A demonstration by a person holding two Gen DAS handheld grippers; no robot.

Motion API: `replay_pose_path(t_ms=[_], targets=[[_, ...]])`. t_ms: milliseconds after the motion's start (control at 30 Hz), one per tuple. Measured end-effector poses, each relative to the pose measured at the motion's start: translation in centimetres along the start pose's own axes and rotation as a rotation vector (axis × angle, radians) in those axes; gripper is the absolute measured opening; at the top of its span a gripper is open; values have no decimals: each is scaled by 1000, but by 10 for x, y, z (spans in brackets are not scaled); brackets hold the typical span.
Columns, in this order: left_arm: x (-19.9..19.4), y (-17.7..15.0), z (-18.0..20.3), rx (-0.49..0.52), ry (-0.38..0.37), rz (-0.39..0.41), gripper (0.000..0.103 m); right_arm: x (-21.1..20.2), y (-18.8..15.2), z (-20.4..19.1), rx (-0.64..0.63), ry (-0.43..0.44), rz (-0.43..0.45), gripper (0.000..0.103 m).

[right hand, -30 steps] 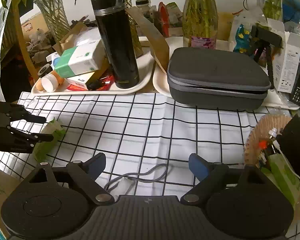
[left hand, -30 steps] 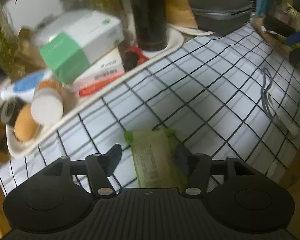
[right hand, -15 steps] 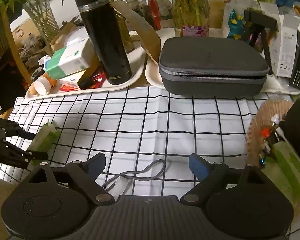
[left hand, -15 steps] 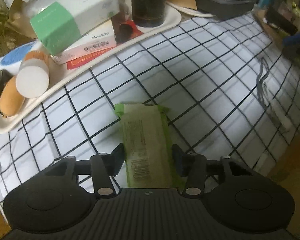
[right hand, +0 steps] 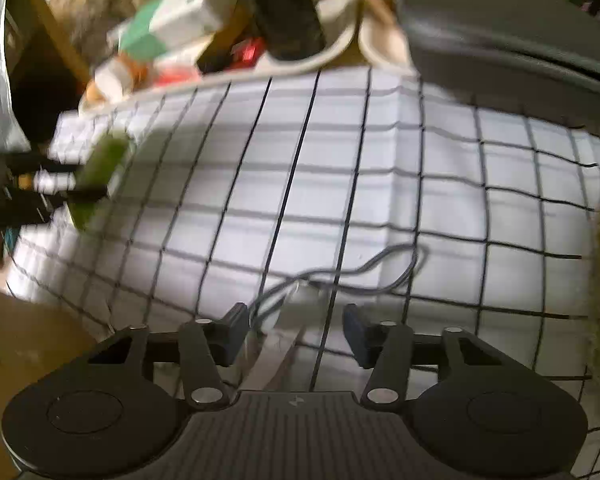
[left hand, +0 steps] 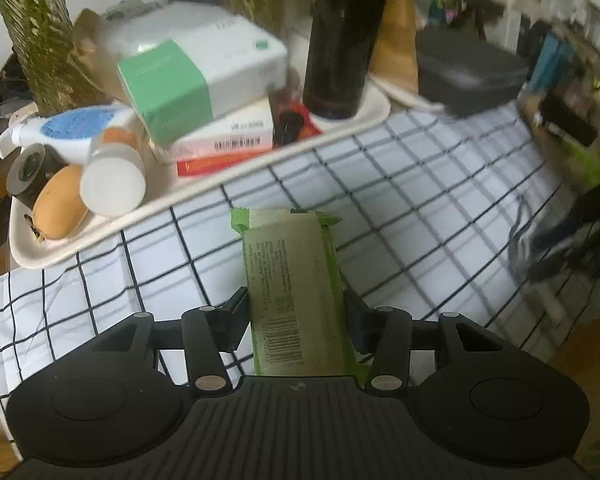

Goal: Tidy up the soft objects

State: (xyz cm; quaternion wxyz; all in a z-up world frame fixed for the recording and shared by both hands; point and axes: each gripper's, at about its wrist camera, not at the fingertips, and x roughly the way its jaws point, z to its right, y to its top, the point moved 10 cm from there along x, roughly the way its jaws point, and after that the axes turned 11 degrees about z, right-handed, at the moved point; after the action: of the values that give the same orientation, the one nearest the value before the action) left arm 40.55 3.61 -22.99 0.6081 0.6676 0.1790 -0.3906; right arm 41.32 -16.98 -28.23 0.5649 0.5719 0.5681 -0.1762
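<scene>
My left gripper (left hand: pixel 296 312) is clamped on the green tissue pack (left hand: pixel 290 280), pads pressed on both long sides, barcode end nearest the camera. Pack sticks out forward past the fingertips, and from the right wrist view it reads as lifted off the checkered cloth (left hand: pixel 400 200), held at the far left there (right hand: pixel 100 172), blurred. Left jaws closed in within the last second and have sat steady on the pack since.

My right gripper (right hand: pixel 296 320) has jaws partly spread; they have just been closing. Between them lies a white plug (right hand: pixel 300 300) with its grey cable (right hand: pixel 384 264) looping off to the right on the cloth. Pads don't look pressed on it, gaps on both sides, though the frame is blurred.

Far side of the cloth, left wrist view: cream tray (left hand: pixel 204 196) with a white-and-green box (left hand: pixel 196 68) stacked on flat boxes, a white-capped bottle (left hand: pixel 114 172) lying on its side, an orange rounded thing (left hand: pixel 60 202) at the near-left end, black flask (left hand: pixel 344 36) upright at the right end. Dark grey zip case (right hand: pixel 508 36) sits to the right of the tray, on a second cream tray. Far right edge has a basket, too blurred to read contents.
</scene>
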Motion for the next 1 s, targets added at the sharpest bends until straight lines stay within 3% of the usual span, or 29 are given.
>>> replay_pose_path(t_ms=[67,100,167,267,367,467,533,600,667,900,1000], targets=[[-4,5,-1,-19,-3,29,48,3,-4,-4,-49,-14,-11,39],[-7,8,-2,-28,-5,40,47,4,-4,-5,-78,-33,-17,25],[-10,12,-2,-42,-8,61,48,3,-5,-1,-132,-88,-19,8],[-15,16,-3,-57,-9,86,48,0,-2,4,-182,-131,-9,3],[-16,18,-4,-63,-8,95,48,-3,-2,11,-247,-183,3,3],[-18,18,-6,-63,-6,100,47,-10,1,17,-176,-171,11,5],[-18,18,-6,-65,-6,103,48,-14,0,17,-131,-143,12,17],[-19,18,-7,-70,-8,104,47,-15,-1,14,-111,-107,2,35],[-19,19,-7,-73,-7,107,48,-11,-2,7,-121,-87,-4,44],[-20,19,-5,-71,-10,110,48,0,-13,-3,-203,-93,-52,43],[-20,19,-6,-72,-9,109,48,-1,-13,-1,-211,-101,-52,36]])
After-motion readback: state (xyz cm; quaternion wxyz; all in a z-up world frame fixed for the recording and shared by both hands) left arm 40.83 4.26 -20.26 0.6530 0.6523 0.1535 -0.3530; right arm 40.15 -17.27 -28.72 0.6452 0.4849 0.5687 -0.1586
